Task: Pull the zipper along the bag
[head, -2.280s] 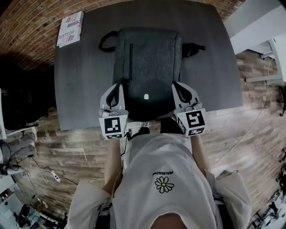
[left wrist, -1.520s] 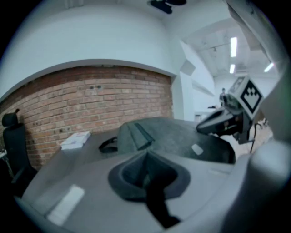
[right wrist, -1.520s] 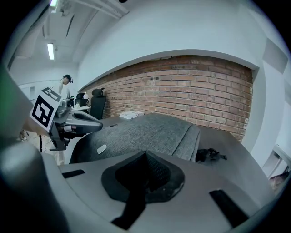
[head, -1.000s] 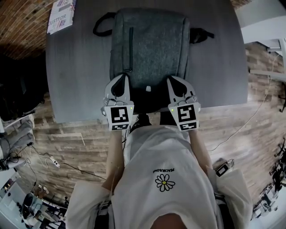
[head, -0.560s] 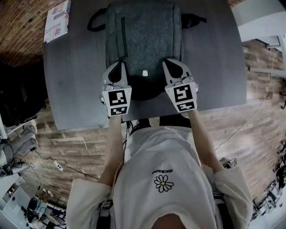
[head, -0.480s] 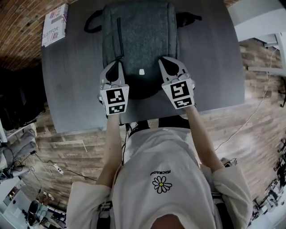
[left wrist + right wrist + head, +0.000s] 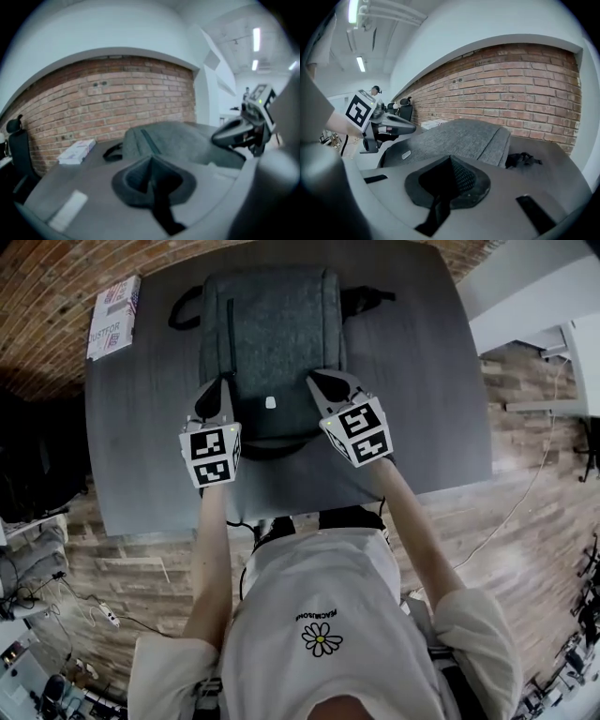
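Note:
A dark grey backpack [image 7: 272, 329] lies flat on the grey table [image 7: 412, 381], its top end toward me. A long zipper [image 7: 231, 334] runs along its left side, and a small white tag [image 7: 270, 402] sits near its near end. My left gripper [image 7: 223, 382] hovers at the bag's near left edge, just below the zipper's end, shut and empty. My right gripper [image 7: 315, 379] is over the bag's near right edge, also shut and empty. The left gripper view shows the backpack [image 7: 178, 140] and zipper [image 7: 150, 137] ahead of the closed jaws. The right gripper view shows the backpack [image 7: 459, 136] too.
A white printed box [image 7: 112, 306] lies at the table's far left corner. Black straps [image 7: 370, 298] stick out on both sides at the bag's far end. A brick wall stands behind the table. Wood floor and cables surround it.
Both grippers have moved forward from the table's near edge to the bag's near end, staying shut. The right one has tilted inward.

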A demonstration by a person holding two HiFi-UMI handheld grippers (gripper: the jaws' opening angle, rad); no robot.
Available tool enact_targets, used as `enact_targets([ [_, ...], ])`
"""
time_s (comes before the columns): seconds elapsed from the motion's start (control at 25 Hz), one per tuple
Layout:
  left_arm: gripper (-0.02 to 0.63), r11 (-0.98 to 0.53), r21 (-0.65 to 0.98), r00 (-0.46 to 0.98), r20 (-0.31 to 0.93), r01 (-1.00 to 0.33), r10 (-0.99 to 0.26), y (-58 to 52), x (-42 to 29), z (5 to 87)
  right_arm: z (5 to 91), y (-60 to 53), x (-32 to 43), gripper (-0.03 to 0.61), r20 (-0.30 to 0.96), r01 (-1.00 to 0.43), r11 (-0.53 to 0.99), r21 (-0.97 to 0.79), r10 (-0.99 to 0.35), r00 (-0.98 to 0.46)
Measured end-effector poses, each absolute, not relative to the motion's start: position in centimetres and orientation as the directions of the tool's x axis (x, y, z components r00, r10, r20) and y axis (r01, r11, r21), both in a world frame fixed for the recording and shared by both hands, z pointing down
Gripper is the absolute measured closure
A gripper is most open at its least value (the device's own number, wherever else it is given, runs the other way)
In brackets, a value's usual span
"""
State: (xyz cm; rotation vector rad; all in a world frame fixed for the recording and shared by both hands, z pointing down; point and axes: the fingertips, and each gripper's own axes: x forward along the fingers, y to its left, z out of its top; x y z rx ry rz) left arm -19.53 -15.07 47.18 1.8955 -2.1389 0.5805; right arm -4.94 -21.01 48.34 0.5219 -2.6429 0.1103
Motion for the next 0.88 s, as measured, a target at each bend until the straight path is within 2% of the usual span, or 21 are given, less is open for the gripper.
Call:
enact_targets([
  [0.16, 0.615, 0.018, -0.153, -0.071, 0.346, -0.988, -0.936, -18.1, -16.1, 41.7, 45.1, -24.2, -2.1, 0.563, 0.35, -0.377, 0.926, 0.01, -0.357, -0.866],
  [0.24, 0.615, -0.028, -0.162, -0.03, 0.344, -0.986, -0.938, -20.3, -14.7, 40.8, 45.1, -27.0, -0.7, 0.504, 0.363, -0.375, 0.925, 0.066, -0.372, -0.854],
  [0.36, 0.615, -0.085, -0.17, 0.015, 0.374, -0.982, -0.927, -23.0, -13.0, 41.6, 47.2, -31.1, 0.8, 0.494, 0.433, -0.338, 0.924, 0.177, -0.382, -0.817],
  [0.6, 0.615, -0.164, -0.217, 0.027, 0.522, -0.962, -0.852, -26.0, -11.7, 45.9, 53.1, -34.3, 0.8, 0.459, 0.584, -0.149, 0.971, 0.185, -0.23, -0.778],
  [0.88, 0.615, -0.188, -0.132, 0.083, 0.559, -0.973, -0.825, -26.3, -11.7, 47.1, 55.6, -34.0, -1.1, 0.448, 0.63, 0.04, 0.986, 0.159, -0.07, -0.774],
])
